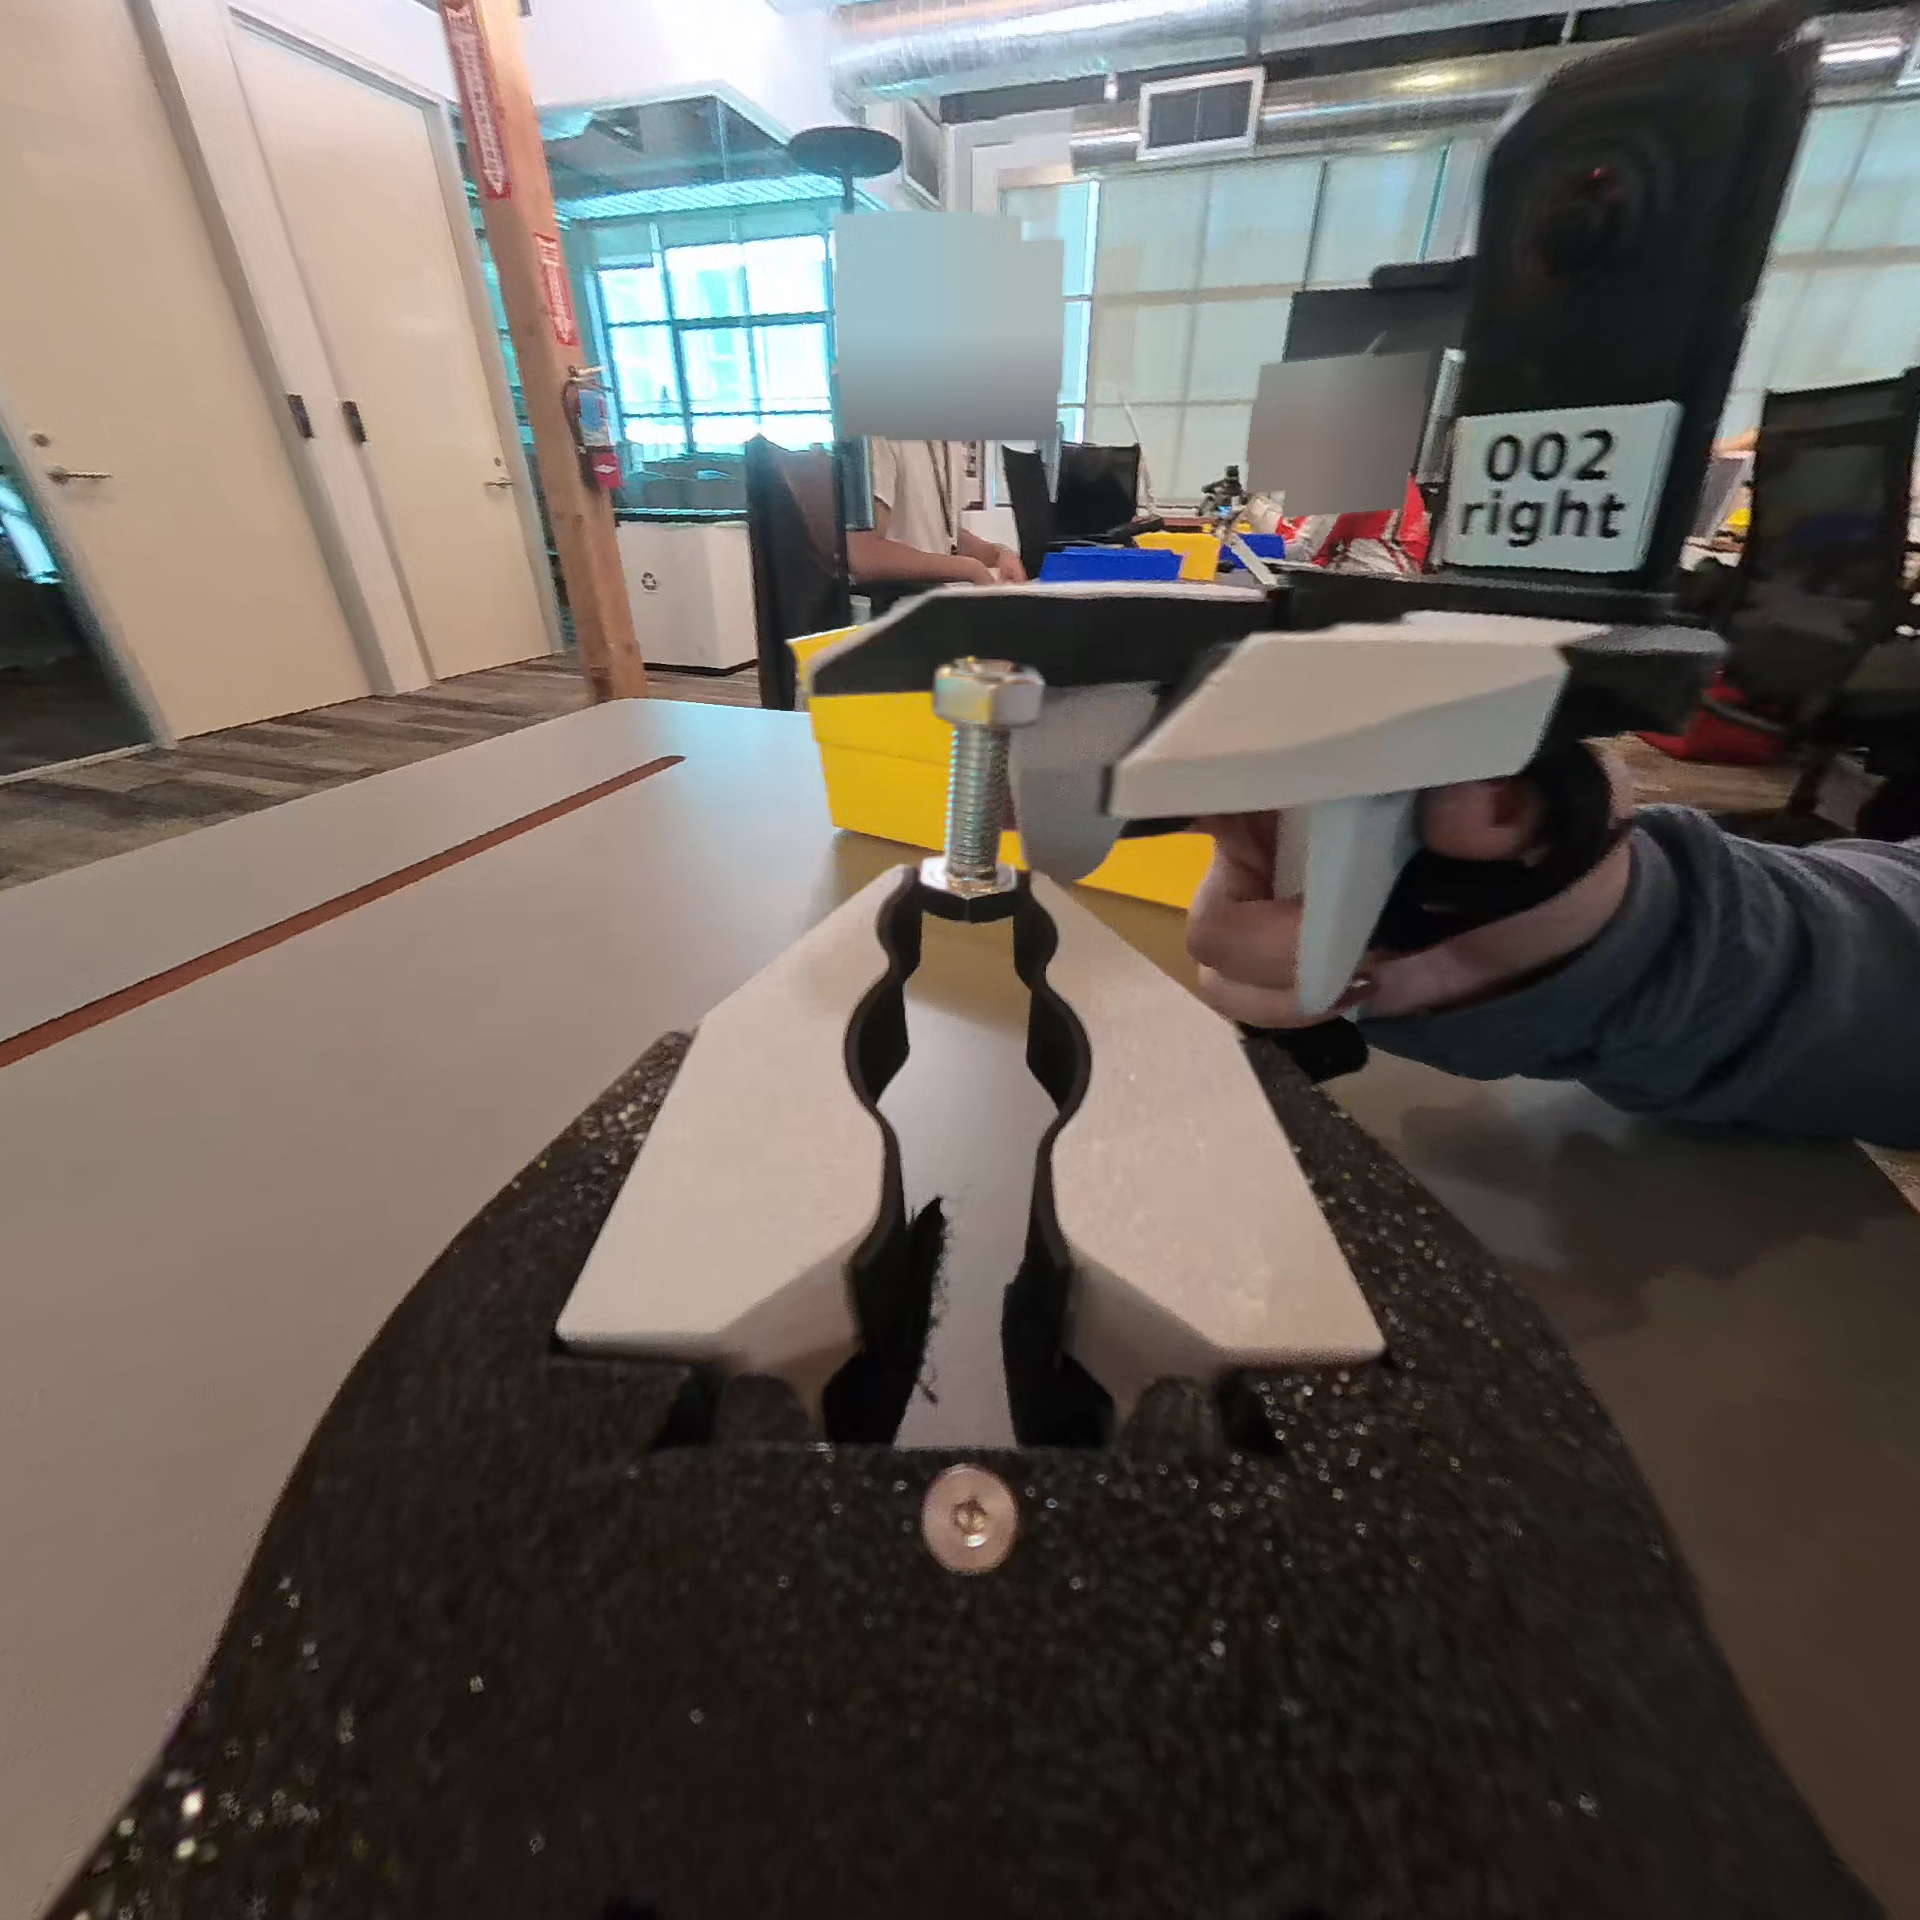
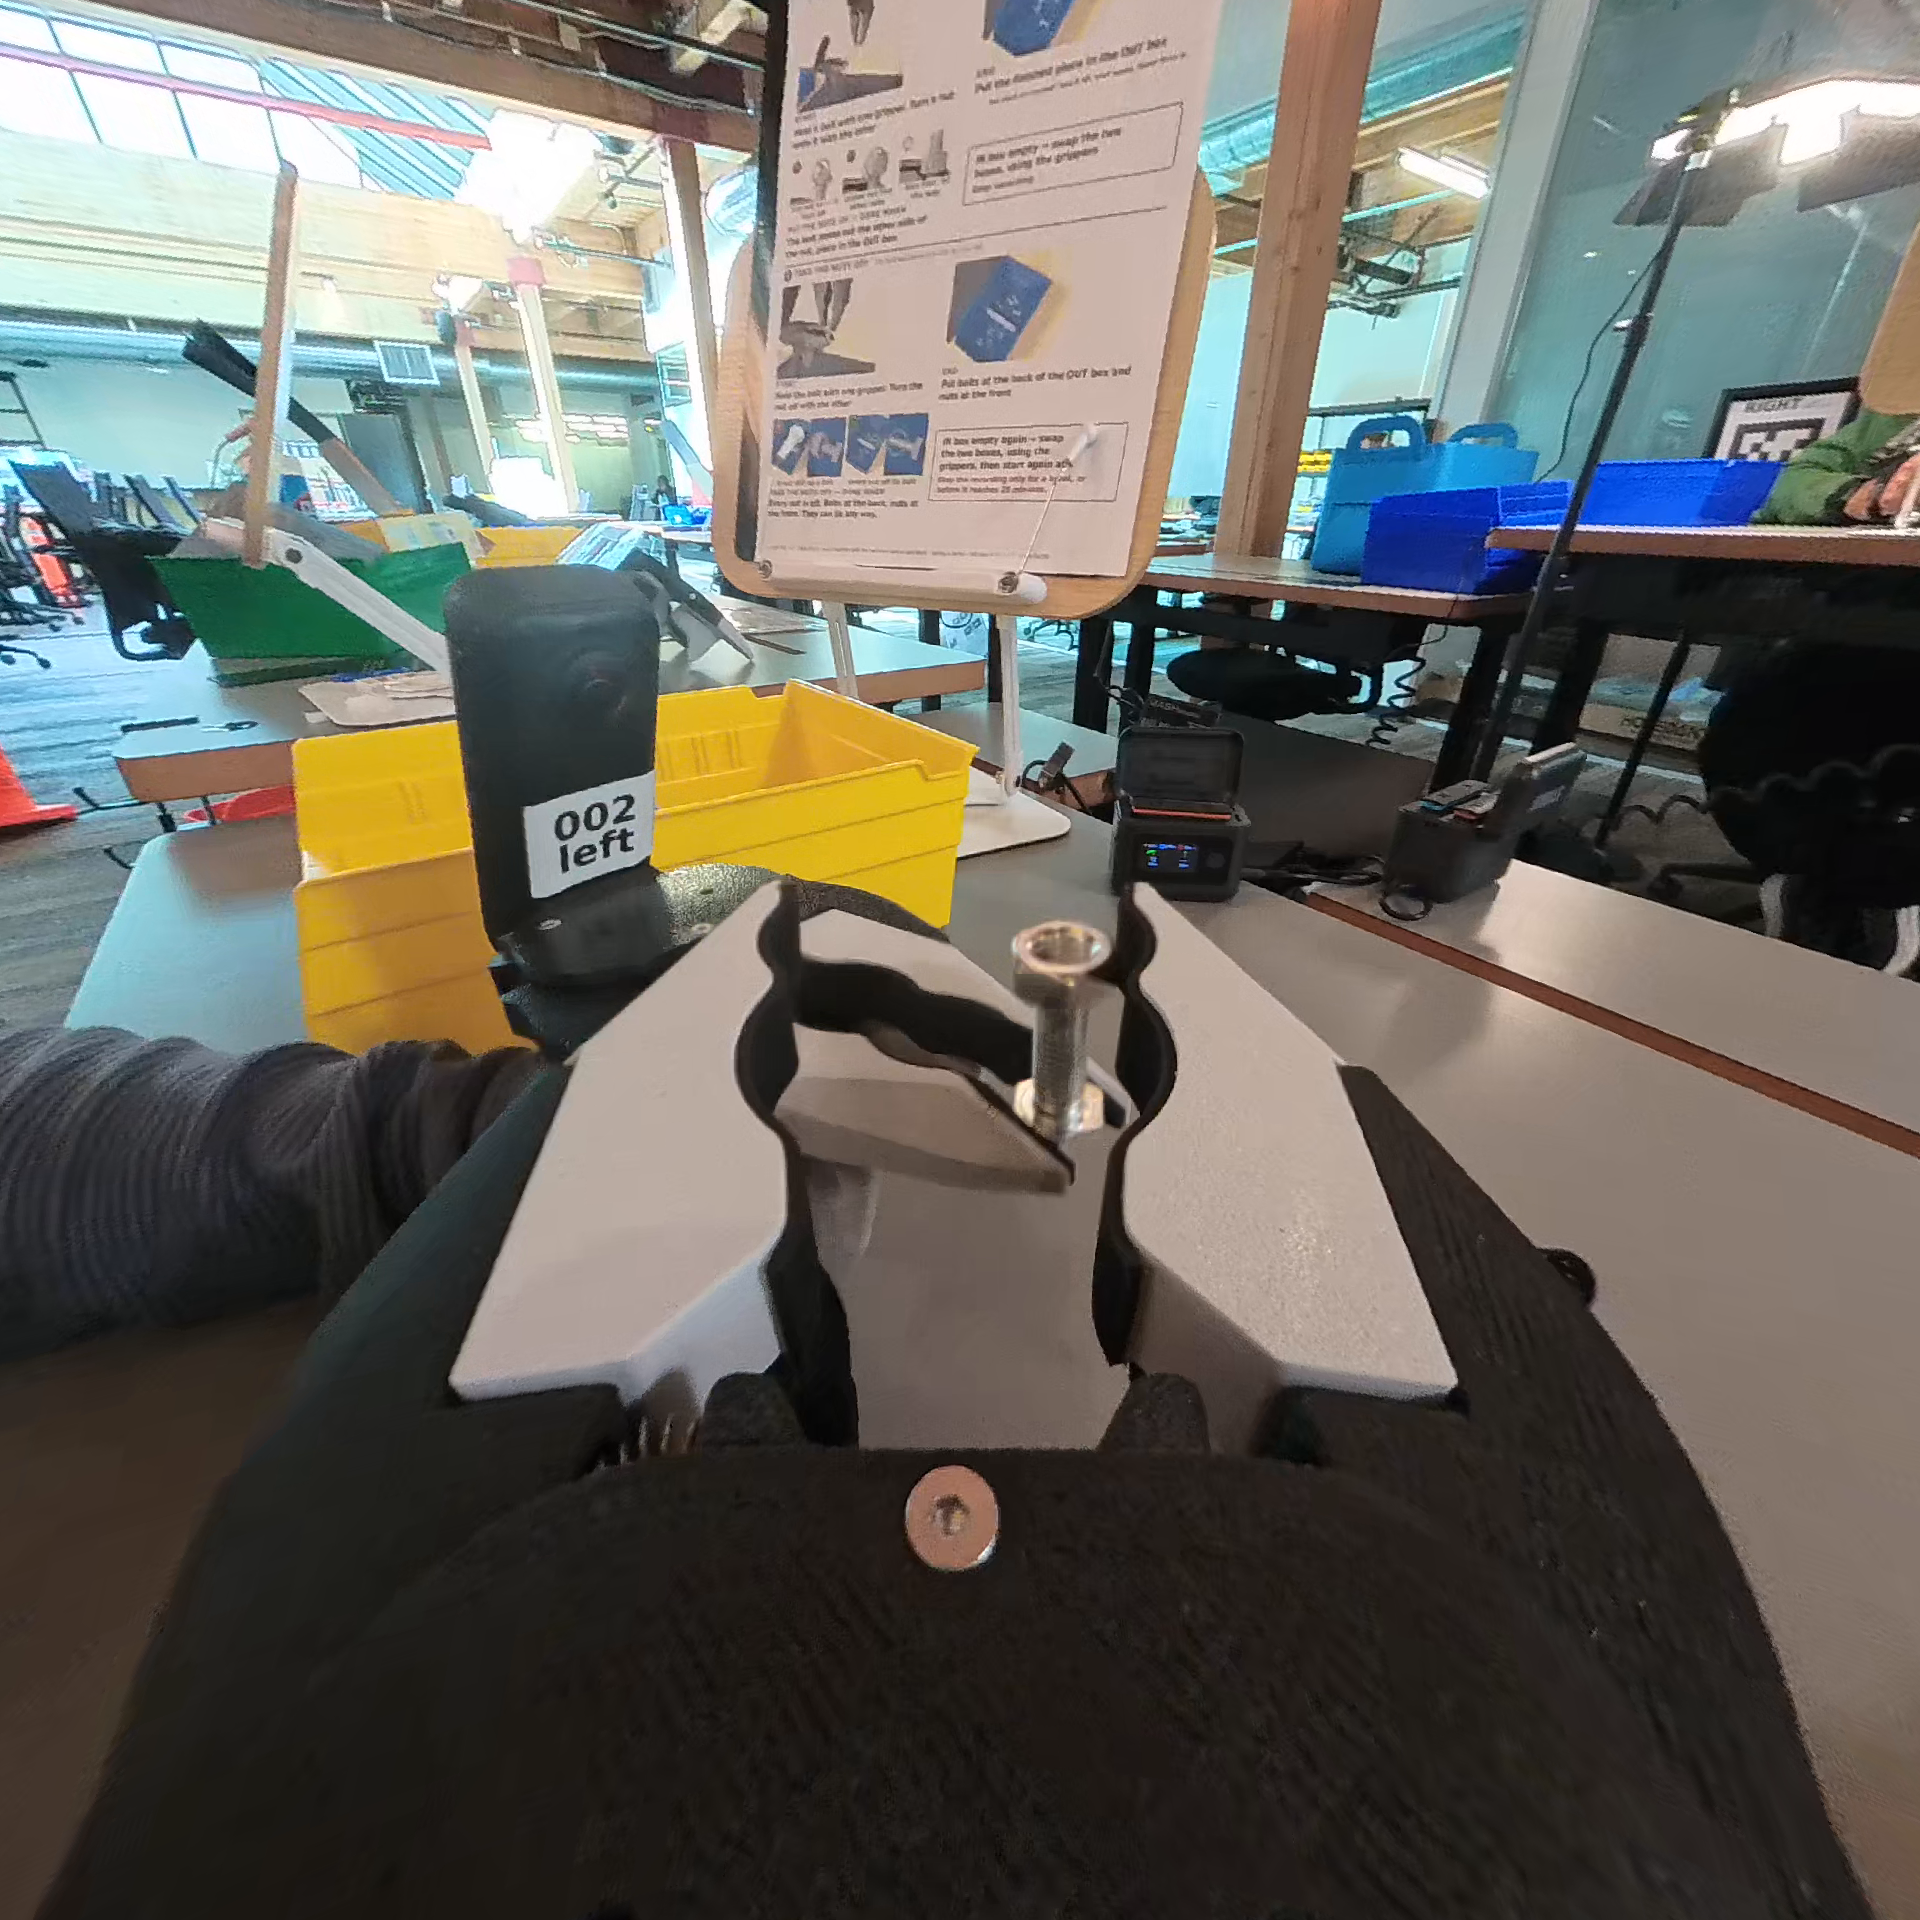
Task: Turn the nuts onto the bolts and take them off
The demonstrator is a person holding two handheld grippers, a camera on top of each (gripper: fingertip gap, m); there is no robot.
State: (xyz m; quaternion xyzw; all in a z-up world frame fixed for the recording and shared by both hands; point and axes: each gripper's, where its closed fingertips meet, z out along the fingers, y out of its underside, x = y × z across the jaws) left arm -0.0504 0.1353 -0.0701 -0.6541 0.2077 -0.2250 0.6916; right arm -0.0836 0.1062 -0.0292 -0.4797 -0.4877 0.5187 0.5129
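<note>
A silver bolt (image 1: 977,800) stands upright, head on top, with a hex nut (image 1: 971,883) low on its thread. My left gripper (image 1: 968,896) is shut on the nut and holds it just above the grey table (image 1: 436,1039). My right gripper (image 1: 1023,727) comes in from the right at the height of the bolt head. In the right wrist view my right gripper (image 2: 956,925) is open. The bolt head (image 2: 1060,951) sits between its tips, close against the right finger. The left gripper (image 2: 1044,1101) shows there, clamped on the nut (image 2: 1081,1120).
A yellow bin (image 2: 810,790) stands on the table just behind the bolt; it also shows in the left wrist view (image 1: 883,769). An instruction sheet on a stand (image 2: 966,291) and a small black charger case (image 2: 1179,831) stand farther back. A hand (image 1: 1247,935) holds the right gripper. The left gripper's tips are roughly 5 cm from the right gripper's.
</note>
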